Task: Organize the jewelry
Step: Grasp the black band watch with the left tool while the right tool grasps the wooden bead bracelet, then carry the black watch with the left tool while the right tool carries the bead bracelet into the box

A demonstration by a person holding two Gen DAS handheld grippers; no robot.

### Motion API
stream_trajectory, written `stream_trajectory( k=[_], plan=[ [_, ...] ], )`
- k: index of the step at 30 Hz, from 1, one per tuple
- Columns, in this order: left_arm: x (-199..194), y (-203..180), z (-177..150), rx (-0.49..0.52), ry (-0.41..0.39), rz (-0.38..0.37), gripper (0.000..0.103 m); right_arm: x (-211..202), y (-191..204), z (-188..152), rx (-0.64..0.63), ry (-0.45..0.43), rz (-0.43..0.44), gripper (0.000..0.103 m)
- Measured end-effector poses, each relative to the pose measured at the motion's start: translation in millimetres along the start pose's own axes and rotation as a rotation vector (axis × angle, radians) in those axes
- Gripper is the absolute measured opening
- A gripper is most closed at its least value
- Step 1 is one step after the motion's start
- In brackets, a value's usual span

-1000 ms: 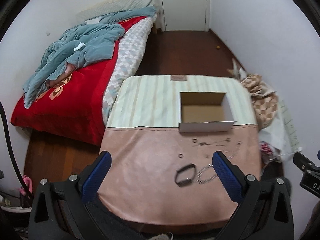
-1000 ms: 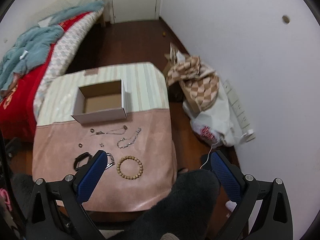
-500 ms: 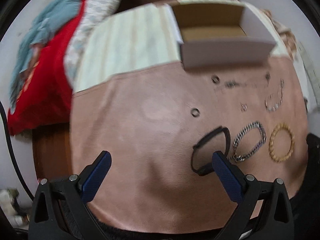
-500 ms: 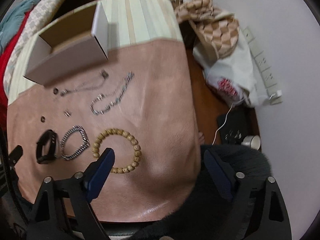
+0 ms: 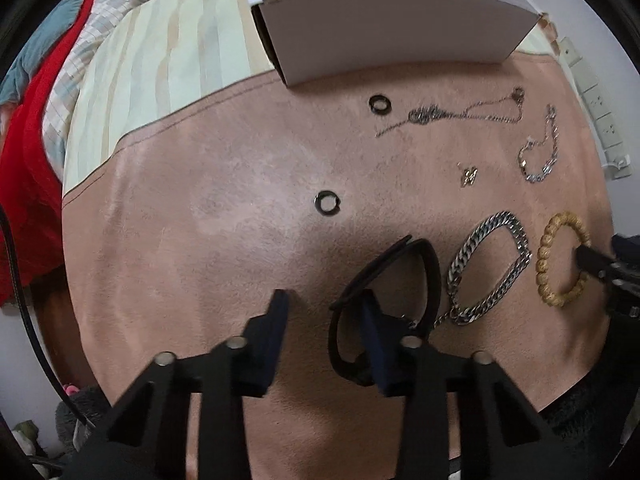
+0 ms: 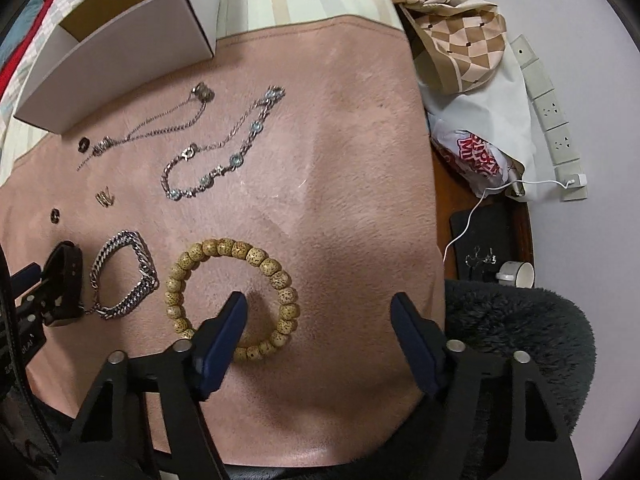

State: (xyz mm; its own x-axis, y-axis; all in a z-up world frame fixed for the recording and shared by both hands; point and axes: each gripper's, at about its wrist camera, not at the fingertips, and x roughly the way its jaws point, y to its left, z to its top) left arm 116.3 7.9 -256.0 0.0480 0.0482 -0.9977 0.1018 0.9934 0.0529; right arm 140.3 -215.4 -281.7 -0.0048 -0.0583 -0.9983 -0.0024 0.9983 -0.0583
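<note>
Jewelry lies on a pink cloth (image 5: 200, 240). My left gripper (image 5: 326, 300) is open, low over the cloth; its right finger sits inside the loop of a black band (image 5: 428, 268), its left finger outside. A silver curb bracelet (image 5: 488, 264) lies right of the band. My right gripper (image 6: 320, 304) is open, its left finger inside a wooden bead bracelet (image 6: 276, 276), also seen in the left wrist view (image 5: 548, 252). An open white box (image 5: 400, 36) stands at the back.
Two dark rings (image 5: 328, 203), (image 5: 380, 104), a thin necklace (image 5: 468, 114), a small earring (image 5: 469, 175) and a stone-set chain bracelet (image 6: 224, 148) lie between box and grippers. Bags (image 6: 460, 40) and a power strip (image 6: 552, 108) are off the table's right edge; a bed (image 5: 28, 140) is left.
Both grippers came down and forward to the cloth. The left jaws narrowed around one side of the black band; the right gripper's left finger now sits inside the bead bracelet.
</note>
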Motion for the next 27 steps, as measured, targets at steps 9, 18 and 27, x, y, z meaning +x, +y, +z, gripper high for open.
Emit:
stream_trajectory(
  k=[9, 18, 27],
  plan=[
    [-2.4, -2.2, -2.2, 0.002, -0.039, 0.01, 0.01, -2.3, 12.5, -4.9, -0.045, -0.037, 0.04, 0.038],
    [-25.4, 0.1, -3.6, -0.018, -0.076, 0.003, 0.005, -8.0, 23.1, -9.6, -0.061, -0.068, 0.074, 0.009],
    [-64.8, 15.7, -9.2, -0.059, -0.118, -0.055, 0.005, -49.3, 17.3, -10.1, -0.039, -0.147, 0.176, 0.009]
  ],
)
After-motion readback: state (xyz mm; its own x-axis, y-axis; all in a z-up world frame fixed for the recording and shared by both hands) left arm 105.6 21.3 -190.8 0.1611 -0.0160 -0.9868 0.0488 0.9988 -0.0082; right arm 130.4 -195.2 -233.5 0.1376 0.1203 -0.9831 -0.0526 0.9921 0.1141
